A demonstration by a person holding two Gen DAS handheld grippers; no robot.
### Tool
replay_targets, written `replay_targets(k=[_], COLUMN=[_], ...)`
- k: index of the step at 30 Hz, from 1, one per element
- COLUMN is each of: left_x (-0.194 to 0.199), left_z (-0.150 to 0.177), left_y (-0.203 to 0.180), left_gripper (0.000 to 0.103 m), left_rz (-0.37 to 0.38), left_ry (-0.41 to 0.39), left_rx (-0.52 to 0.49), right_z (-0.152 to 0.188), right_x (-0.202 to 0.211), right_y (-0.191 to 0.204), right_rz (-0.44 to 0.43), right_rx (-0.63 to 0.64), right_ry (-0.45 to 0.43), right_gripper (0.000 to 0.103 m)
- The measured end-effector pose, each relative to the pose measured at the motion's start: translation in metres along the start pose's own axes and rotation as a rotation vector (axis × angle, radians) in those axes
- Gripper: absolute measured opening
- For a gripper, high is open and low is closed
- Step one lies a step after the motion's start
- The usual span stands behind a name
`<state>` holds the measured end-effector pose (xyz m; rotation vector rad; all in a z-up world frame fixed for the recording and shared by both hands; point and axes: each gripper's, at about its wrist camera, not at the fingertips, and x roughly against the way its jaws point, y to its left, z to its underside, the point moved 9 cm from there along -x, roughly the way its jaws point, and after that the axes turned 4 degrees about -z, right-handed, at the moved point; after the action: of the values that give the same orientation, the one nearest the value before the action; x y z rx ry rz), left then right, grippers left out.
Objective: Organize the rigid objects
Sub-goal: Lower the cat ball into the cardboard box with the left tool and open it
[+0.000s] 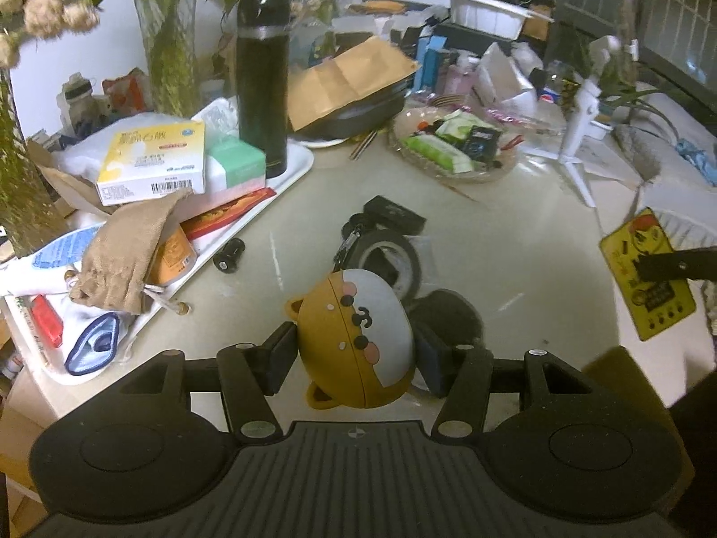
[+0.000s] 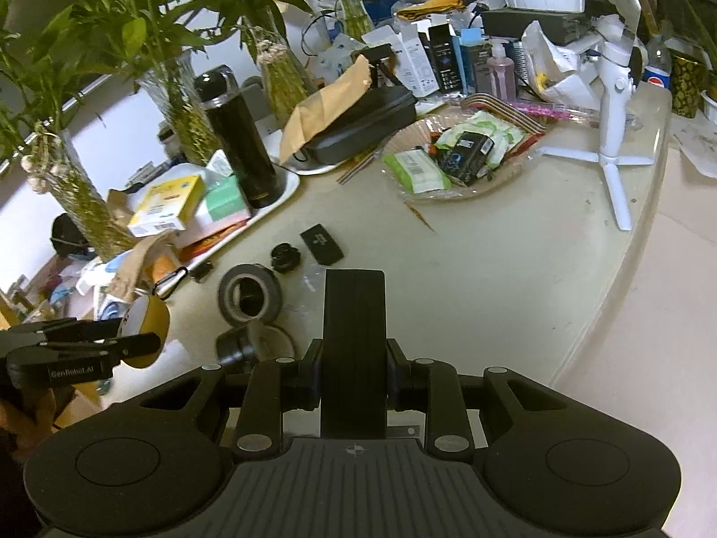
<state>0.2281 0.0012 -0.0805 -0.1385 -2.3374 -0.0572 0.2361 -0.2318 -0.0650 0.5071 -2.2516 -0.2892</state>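
My left gripper [image 1: 356, 347] is shut on a brown-and-white bear-face case [image 1: 356, 336] and holds it above the table. The case also shows in the right wrist view [image 2: 145, 329], in the left gripper [image 2: 80, 354]. My right gripper [image 2: 354, 358] is shut on a flat card whose black back [image 2: 354, 349] faces the camera. In the left wrist view the same card shows a yellow printed face [image 1: 645, 273], held at the far right. On the table lie a grey tape roll [image 2: 250, 298], a small black box [image 2: 322, 243], a black cap [image 2: 285, 258] and a round black object [image 2: 237, 345].
A white tray [image 1: 287, 179] at left holds a black flask [image 1: 262, 85], boxes and a cloth pouch [image 1: 123, 251]. A glass dish [image 2: 506, 175] of packets, a white tripod [image 2: 616, 89], vases with plants and boxes crowd the back. The table edge [image 2: 627, 242] curves at right.
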Motion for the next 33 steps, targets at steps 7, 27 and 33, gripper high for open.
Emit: replay_targets(k=[7, 27, 33], left_x=[0.03, 0.061, 0.056], left_z=[0.005, 0.058, 0.076], left_y=[-0.013, -0.04, -0.043], left_gripper=[0.055, 0.055, 0.055], left_rz=[0.016, 0.061, 0.062], left_ry=[-0.034, 0.011, 0.06], left_rx=[-0.025, -0.071, -0.096], right_z=[0.001, 0.038, 0.048], right_x=[0.02, 0.042, 0.044], right_y=[0.016, 0.048, 0.054], right_rz=[-0.036, -0.099, -0.104], right_rx=[-0.001, -0.006, 0.005], right_ry=[-0.006, 0.039, 0.053], right_gripper=[0.03, 0.03, 0.03])
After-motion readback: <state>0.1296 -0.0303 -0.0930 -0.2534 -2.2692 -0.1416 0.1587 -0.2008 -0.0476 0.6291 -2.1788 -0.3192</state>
